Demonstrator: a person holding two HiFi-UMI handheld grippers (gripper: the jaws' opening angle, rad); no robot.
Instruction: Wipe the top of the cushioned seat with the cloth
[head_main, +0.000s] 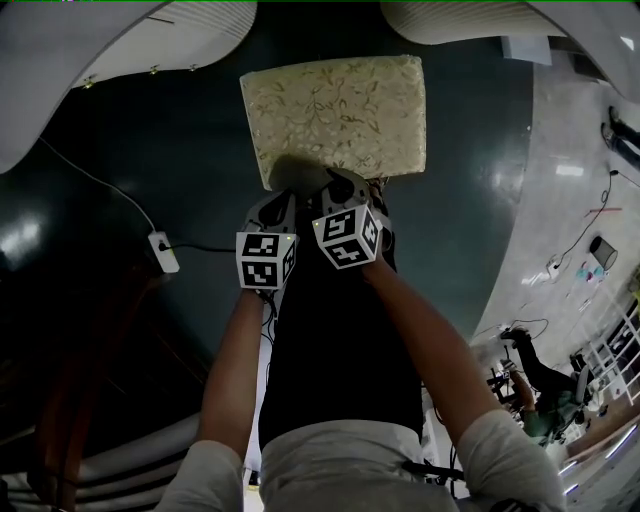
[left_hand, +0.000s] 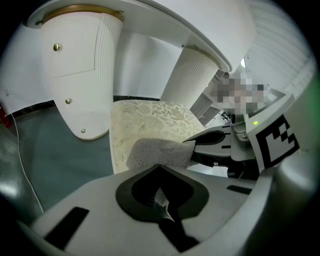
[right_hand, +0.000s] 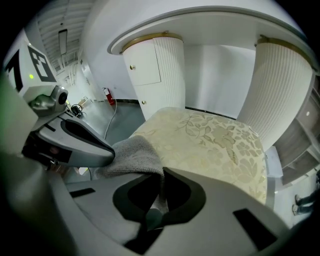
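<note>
Cloth (left_hand: 160, 152): grey, lies bunched on the near edge of the cushioned seat (head_main: 335, 110), which stands on a dark floor (head_main: 150, 130). At left, left gripper (left_hand: 162, 195): jaws together, pinching a sliver of cloth. At right, right gripper (right_hand: 157, 200): jaws closed on the cloth's other end. Both sit side by side, almost touching.

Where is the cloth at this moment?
The grey terry cloth lies on the near edge of the cream floral cushioned seat, centre of the head view, pinched by the left gripper and right gripper.
</note>
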